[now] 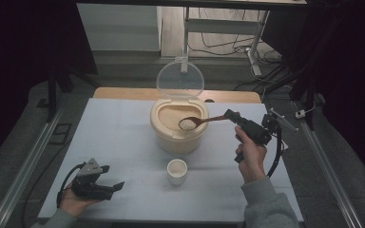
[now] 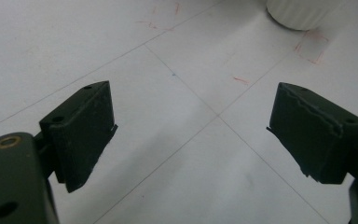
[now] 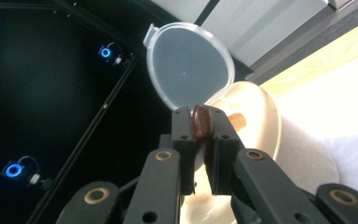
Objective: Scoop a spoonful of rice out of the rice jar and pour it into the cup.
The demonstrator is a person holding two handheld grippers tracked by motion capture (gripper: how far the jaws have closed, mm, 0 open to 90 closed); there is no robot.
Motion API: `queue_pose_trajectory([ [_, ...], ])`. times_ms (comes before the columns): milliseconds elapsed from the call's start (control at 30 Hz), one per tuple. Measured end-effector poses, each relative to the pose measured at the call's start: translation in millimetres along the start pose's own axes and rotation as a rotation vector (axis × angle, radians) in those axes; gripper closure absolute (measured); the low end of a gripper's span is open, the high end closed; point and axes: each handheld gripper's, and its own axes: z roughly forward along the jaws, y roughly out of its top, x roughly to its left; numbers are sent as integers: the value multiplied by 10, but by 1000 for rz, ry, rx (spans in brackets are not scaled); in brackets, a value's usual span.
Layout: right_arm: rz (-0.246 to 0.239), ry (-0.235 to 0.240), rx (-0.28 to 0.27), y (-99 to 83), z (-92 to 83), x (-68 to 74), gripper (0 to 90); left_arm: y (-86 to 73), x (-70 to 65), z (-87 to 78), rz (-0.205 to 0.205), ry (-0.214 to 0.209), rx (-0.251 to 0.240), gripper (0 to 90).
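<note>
A cream rice container (image 1: 178, 137) stands mid-table with its clear lid (image 1: 180, 78) flipped up behind it. My right gripper (image 1: 229, 115) is shut on the handle of a brown wooden spoon (image 1: 204, 120), whose bowl holds a heap of rice (image 1: 187, 124) over the container's opening. In the right gripper view the spoon's handle end (image 3: 200, 122) sits pinched between the jaws, with the lid (image 3: 189, 65) and container (image 3: 265, 121) beyond. A small white cup (image 1: 177, 171) stands in front of the container. My left gripper (image 1: 115, 178) rests open at the near left, empty (image 2: 191, 135), with the cup's base (image 2: 303, 11) ahead.
The white table mat (image 1: 123, 142) has faint pencil lines and red marks. A wooden table edge (image 1: 119, 92) shows behind it. Metal rails run along both sides, and cables and a frame leg (image 1: 254, 52) lie on the floor beyond.
</note>
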Motion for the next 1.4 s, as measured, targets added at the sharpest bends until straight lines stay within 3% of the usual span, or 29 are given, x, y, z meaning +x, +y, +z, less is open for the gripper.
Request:
queue_pose_trajectory([
  [233,-17,15,53,-70,-187,19,833,6,19,21,-1,-3,6,140],
  [433,-1,24,126,-274,-271,-87,833,11,-2,20,5,-6,3,140],
  [633,8,13,174,-375,-247,-172,833,9,3,26,2,-6,6,140],
  [933,-20,-2,213,-461,-159,-202,832,3,-3,23,0,-5,5,140],
  [1400,-51,-13,229,-489,-94,-202,832,-3,-5,19,-2,-4,5,141],
])
